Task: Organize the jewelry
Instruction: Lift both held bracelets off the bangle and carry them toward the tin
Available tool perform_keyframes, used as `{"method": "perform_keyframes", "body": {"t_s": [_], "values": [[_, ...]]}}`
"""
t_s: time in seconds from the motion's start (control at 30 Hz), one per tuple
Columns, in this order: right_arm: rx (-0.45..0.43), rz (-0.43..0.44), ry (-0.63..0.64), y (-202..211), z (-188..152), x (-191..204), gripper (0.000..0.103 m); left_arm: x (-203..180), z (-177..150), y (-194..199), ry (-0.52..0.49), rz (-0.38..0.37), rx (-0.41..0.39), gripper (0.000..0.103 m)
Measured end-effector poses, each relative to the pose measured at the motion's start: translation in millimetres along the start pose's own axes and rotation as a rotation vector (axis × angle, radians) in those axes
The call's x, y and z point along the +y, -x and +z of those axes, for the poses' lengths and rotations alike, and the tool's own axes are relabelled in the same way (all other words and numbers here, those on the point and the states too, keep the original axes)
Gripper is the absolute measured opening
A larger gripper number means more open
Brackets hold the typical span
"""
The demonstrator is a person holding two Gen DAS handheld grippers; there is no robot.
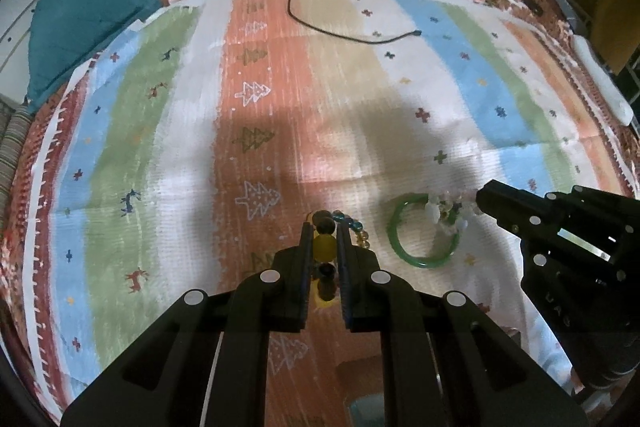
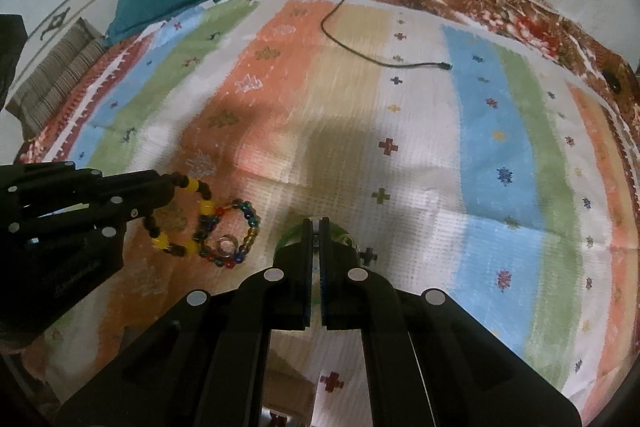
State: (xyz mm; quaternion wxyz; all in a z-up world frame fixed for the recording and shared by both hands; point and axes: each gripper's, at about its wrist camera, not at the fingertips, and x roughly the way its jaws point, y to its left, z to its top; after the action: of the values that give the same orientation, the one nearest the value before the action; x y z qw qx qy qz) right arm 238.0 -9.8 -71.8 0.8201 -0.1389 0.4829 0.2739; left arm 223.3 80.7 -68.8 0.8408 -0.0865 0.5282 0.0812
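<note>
My left gripper (image 1: 323, 227) is shut on a yellow and dark bead bracelet (image 1: 324, 247), which also shows in the right wrist view (image 2: 196, 187). A multicoloured bead bracelet (image 2: 240, 231) with a small clear ring (image 2: 225, 245) inside it lies beside it on the cloth. A green bangle (image 1: 424, 261) lies to the right with a pale crystal bracelet (image 1: 444, 207) across its far rim. My right gripper (image 2: 316, 223) is shut, its tips over the bangle (image 2: 286, 235); whether it holds the pale bracelet is hidden. It shows in the left wrist view (image 1: 482, 199).
A striped, patterned cloth (image 1: 340, 87) covers the surface. A black cable (image 1: 360, 37) lies across its far part. A teal cloth bundle (image 1: 80, 19) sits at the far left, and a white object (image 1: 600, 79) at the right edge.
</note>
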Motion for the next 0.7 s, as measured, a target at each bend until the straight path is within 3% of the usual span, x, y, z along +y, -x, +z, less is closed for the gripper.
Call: {"method": "perform_keyframes", "body": {"t_s": [0.7], "values": [[-0.095,-0.026,0.015,51,-18,11,0.004,-5,-20,64,0.015,-0.078,-0.112,0.011]]}}
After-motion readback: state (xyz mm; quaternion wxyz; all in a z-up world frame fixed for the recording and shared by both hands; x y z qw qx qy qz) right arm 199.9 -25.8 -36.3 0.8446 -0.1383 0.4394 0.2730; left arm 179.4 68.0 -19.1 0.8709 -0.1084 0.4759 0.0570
